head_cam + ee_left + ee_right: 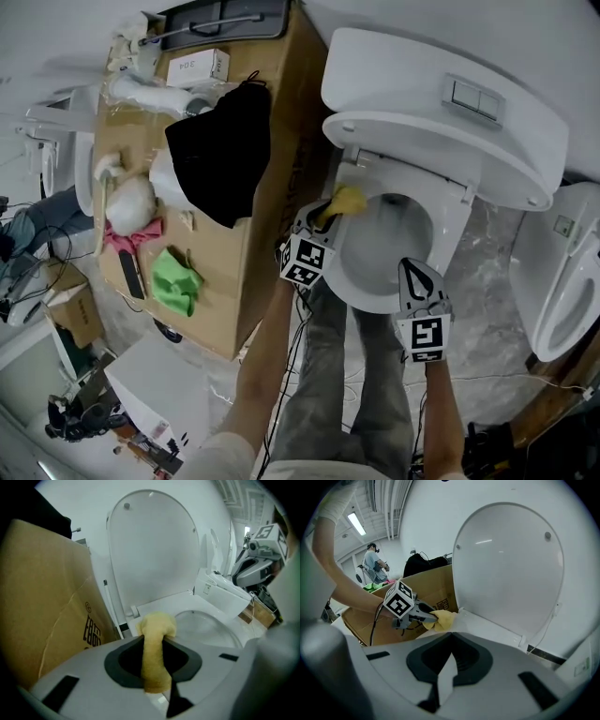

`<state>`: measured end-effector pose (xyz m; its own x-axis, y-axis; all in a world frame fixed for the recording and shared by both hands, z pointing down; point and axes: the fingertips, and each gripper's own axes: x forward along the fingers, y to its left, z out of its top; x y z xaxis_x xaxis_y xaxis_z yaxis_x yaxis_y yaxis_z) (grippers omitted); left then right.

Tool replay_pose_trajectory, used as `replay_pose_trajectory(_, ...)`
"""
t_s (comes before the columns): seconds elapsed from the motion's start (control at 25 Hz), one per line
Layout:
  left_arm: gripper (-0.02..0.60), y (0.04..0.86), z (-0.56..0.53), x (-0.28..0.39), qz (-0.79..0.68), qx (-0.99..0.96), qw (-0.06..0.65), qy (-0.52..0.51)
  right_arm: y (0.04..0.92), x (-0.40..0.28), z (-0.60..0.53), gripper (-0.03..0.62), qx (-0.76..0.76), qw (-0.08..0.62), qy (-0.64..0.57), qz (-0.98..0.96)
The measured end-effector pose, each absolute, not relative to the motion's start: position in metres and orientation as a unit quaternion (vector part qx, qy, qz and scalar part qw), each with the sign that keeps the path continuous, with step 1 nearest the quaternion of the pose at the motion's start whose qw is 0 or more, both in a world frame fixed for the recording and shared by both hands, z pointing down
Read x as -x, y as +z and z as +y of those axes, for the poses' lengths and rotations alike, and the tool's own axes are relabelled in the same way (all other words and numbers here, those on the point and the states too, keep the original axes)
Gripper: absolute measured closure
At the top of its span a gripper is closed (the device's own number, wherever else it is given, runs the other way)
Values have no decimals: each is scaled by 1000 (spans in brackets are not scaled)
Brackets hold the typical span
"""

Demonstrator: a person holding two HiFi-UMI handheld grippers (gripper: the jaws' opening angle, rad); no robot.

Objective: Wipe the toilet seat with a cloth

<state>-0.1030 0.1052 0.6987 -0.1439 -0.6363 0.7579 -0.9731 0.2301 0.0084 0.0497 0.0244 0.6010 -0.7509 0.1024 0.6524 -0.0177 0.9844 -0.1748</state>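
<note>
The white toilet has its lid (441, 103) raised, and the seat (454, 223) rings the bowl. My left gripper (328, 216) is shut on a yellow cloth (345, 201), which lies against the seat's rear left rim. In the left gripper view the cloth (157, 644) runs between the jaws and bunches past their tips, with the seat (164, 604) just beyond. My right gripper (409, 266) hovers over the seat's front right part, shut and empty. The right gripper view shows its jaws closed together, with the left gripper (426, 615) and the cloth (443, 619) near the lid (511, 569).
A large cardboard box (277, 202) stands close on the toilet's left. It carries a black bag (225, 150), a green cloth (175, 278), a pink cloth (131, 236) and white items. A second toilet (562, 272) is at the right. A person (372, 564) stands far behind.
</note>
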Motion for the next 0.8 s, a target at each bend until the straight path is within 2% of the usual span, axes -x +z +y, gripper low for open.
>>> replay_pose_trajectory(0.36, 483, 737, 128, 104, -701, -538, 371, 285, 608, -62, 28, 586, 30, 359, 80, -929)
replay_pose_trajectory(0.8, 485, 742, 139, 91, -689, -544, 375, 298, 611, -77, 39, 586, 23, 366, 82, -927)
